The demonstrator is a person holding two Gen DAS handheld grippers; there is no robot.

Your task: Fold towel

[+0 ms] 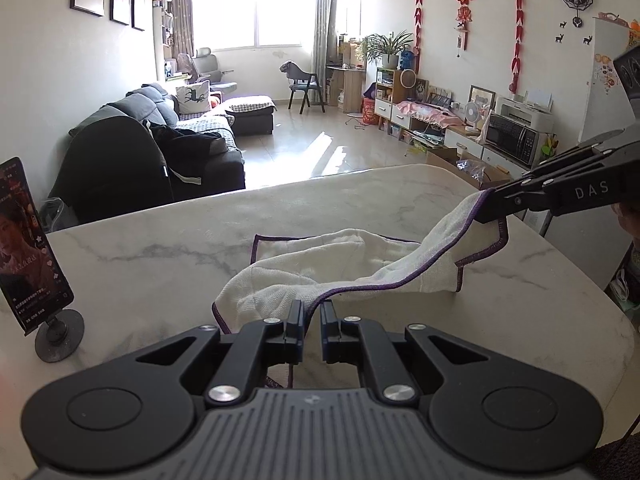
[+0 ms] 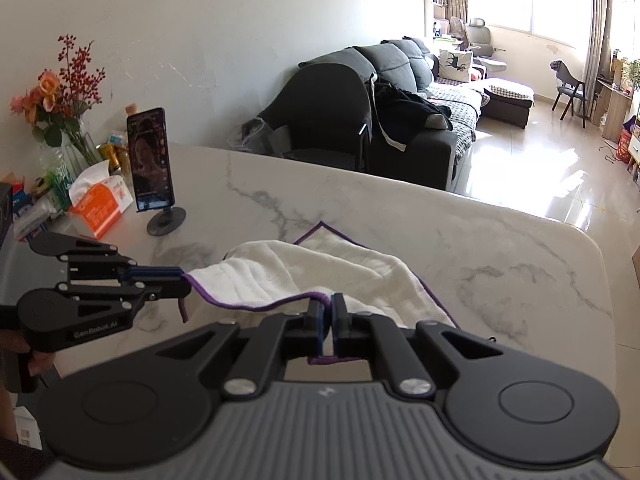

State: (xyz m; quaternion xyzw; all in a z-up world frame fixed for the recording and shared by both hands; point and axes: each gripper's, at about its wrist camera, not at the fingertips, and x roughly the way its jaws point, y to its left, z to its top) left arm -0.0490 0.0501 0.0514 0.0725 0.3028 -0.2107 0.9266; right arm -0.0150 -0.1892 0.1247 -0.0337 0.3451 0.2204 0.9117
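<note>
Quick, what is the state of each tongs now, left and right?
Left tongs: closed on the purple-edged hem of the towel, lifted off the table.
Right tongs: closed on the same hem, further along.

Each wrist camera looks forward and down along its own gripper, close over the table (image 1: 140, 248). Both views share the towel (image 1: 320, 268) and each shows the other gripper.

phone (image 2: 150, 160) on stand beside tissue box (image 2: 100, 204).

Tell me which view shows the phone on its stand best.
The right wrist view: the phone faces the camera whole, stand base included. The left wrist view catches the phone at the frame's left edge, obliquely.
</note>
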